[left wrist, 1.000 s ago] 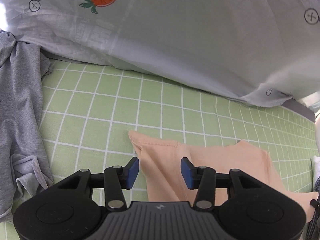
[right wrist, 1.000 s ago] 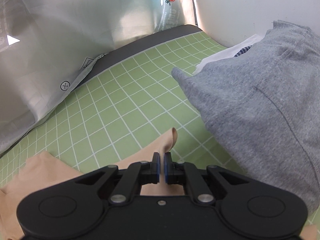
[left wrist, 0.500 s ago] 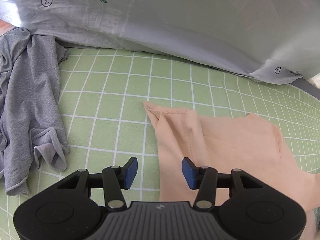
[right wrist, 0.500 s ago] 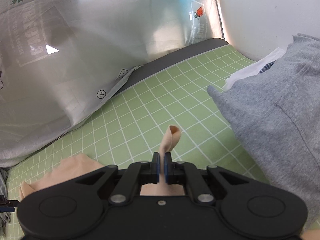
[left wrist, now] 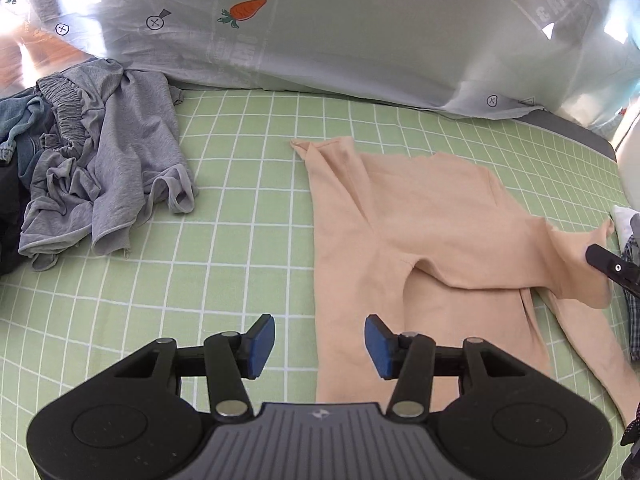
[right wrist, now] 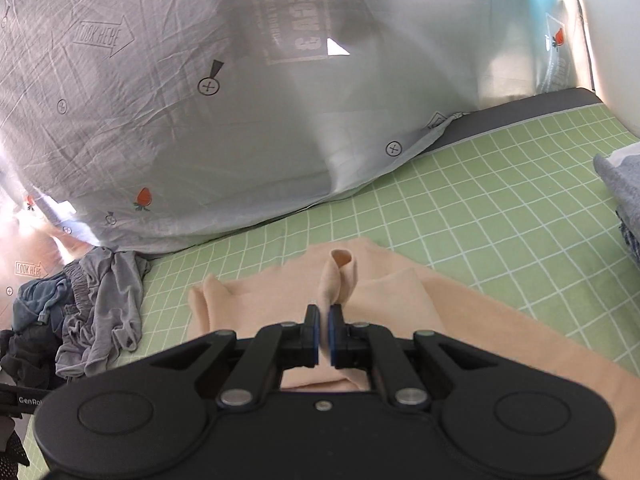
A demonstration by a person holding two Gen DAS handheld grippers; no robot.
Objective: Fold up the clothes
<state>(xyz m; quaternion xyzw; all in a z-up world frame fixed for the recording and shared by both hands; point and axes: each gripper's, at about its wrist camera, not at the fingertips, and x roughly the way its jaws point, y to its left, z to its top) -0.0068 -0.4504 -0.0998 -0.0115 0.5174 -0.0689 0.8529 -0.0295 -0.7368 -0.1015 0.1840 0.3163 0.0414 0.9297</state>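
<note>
A peach long-sleeved top [left wrist: 420,216] lies spread on the green checked sheet [left wrist: 248,216]. My left gripper [left wrist: 319,344] is open and empty, hovering just over the top's near left edge. My right gripper [right wrist: 324,334] is shut on a sleeve of the peach top [right wrist: 340,276] and holds it lifted over the garment's body. The right gripper's tip [left wrist: 608,264] shows at the right edge of the left wrist view, with the sleeve draped from it.
A crumpled grey garment [left wrist: 116,168] lies at the left, beside a pile of dark and blue clothes [left wrist: 20,140]. A printed grey curtain [left wrist: 360,32] hangs along the far edge. A grey folded garment [right wrist: 620,184] sits at the right.
My right gripper has lifted the sleeve and carried it left over the top's body. My left gripper has pulled back toward me, so more of the sheet and the grey pile show.
</note>
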